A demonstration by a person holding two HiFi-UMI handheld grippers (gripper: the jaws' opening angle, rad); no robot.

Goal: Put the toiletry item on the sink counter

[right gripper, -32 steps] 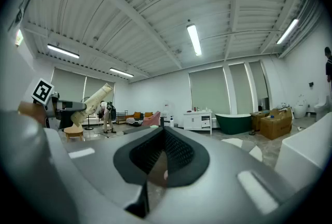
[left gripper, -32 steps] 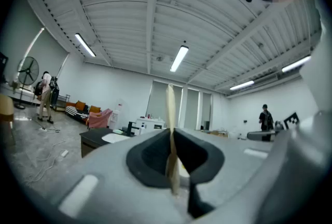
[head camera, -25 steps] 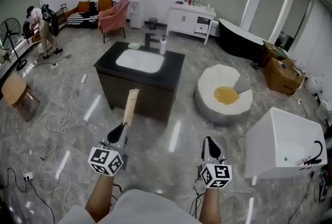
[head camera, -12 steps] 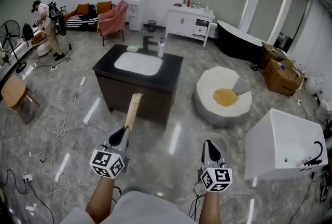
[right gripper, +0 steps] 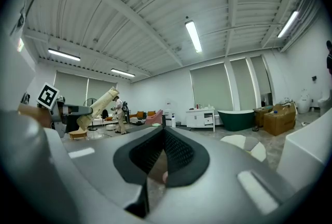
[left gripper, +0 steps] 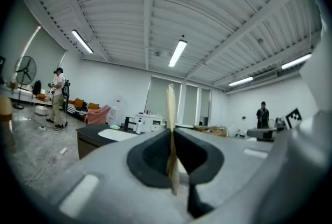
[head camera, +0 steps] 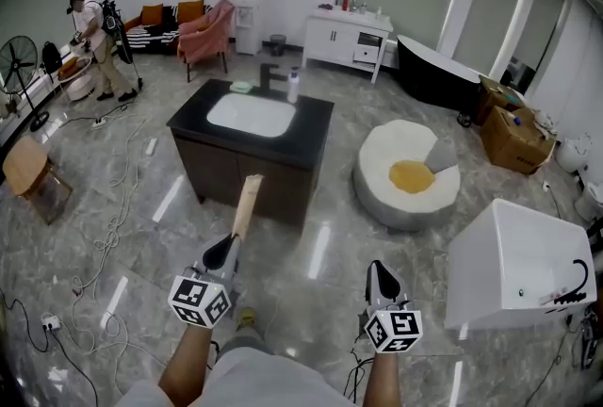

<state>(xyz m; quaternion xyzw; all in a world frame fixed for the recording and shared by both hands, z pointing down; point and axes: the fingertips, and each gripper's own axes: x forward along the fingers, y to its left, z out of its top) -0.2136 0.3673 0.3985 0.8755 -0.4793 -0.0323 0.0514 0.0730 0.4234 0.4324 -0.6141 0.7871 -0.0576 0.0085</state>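
A long flat beige toiletry tube (head camera: 247, 205) sticks forward out of my left gripper (head camera: 223, 250), whose jaws are closing on its lower end. In the left gripper view the tube (left gripper: 170, 114) stands edge-on, pinched in my left gripper (left gripper: 171, 166). The black sink counter (head camera: 311, 127) with its white basin (head camera: 252, 113) stands ahead across the floor, apart from the tube. It also shows far off as the counter (left gripper: 93, 134) in the left gripper view. My right gripper (head camera: 380, 271) is shut and empty, its jaws pressed together (right gripper: 158, 158). The tube (right gripper: 98, 108) shows at its left.
On the counter's far edge stand a faucet (head camera: 270, 75) and a white bottle (head camera: 293, 85). A round white tub (head camera: 407, 171) and a white box (head camera: 513, 264) lie to the right. Cables (head camera: 104, 236) trail over the floor at left. A person (head camera: 94, 33) stands far back left.
My left gripper and the tube have drifted slightly right and down in the head view. The person at the back left has walked to the right. My right gripper has hardly moved.
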